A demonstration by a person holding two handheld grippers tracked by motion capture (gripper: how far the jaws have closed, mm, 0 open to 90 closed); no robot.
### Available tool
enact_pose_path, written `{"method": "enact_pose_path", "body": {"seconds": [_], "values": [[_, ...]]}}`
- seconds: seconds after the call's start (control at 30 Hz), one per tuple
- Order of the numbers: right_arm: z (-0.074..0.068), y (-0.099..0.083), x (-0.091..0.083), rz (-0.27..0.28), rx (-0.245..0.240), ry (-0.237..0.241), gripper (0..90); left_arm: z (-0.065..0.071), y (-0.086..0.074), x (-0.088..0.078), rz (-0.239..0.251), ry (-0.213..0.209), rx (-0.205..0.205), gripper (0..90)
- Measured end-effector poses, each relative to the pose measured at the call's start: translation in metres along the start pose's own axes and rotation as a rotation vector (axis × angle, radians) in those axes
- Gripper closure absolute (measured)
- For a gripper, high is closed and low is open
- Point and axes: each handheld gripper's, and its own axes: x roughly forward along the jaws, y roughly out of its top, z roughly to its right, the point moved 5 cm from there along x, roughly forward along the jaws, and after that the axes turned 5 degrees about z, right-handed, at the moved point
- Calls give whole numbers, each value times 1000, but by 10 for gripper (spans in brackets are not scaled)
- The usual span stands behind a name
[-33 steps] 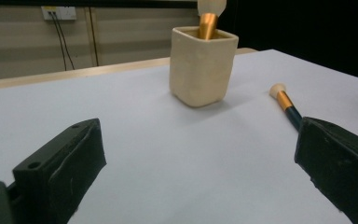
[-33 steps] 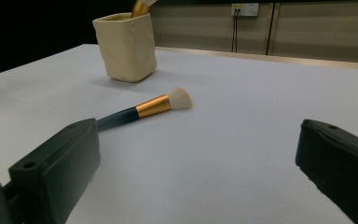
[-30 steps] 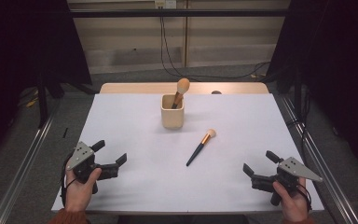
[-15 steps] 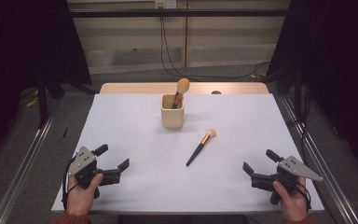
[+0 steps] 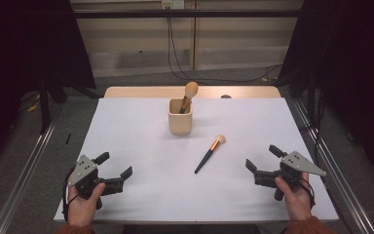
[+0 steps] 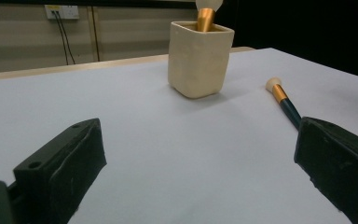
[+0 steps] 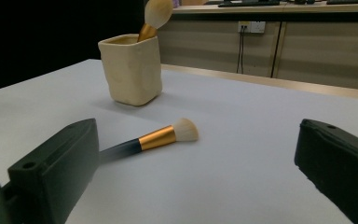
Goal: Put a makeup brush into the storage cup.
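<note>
Lying loose on the tabletop [image 5: 126, 126], one brush [image 5: 209, 153] sits between the cup [image 5: 180, 117] and the right gripper [image 5: 265, 163], untouched, so it likely still has to join the brush [image 5: 189, 93] already standing in the cup. Both grippers, the left gripper [image 5: 112, 165] too, hover near the front edge with fingers spread wide and empty. The right gripper view shows the loose brush's gold ferrule and pale bristles; the high view shows both hands.

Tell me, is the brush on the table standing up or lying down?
Lying down. The brush rests flat on the white table, outside the cup.
</note>
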Motion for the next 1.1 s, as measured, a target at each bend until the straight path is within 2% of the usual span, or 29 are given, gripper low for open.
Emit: {"method": "enact_pose_path", "body": {"seconds": [0.27,0.33,0.4,0.57,0.6,0.77,0.93,1.1], "values": [[-4,9,14,18,-16,31,0,0,-2,2,0,-6,8,18],[-5,11,19,18,-20,42,0,-1,-3,2,-6,-17,22,25],[-5,12,25,21,-35,49,0,-1,-3,1,-7,-5,27,25],[-6,20,39,22,-34,65,0,-1,-3,1,-2,-13,13,25],[-7,22,41,16,-39,78,0,-1,-3,1,-2,-10,23,25],[-9,30,57,23,-43,102,0,-1,-2,0,8,-1,14,26],[-11,35,75,2,-52,124,0,-1,-3,0,0,-7,24,26],[-13,32,92,-21,-59,122,0,0,-3,1,-1,-10,28,27]]}}
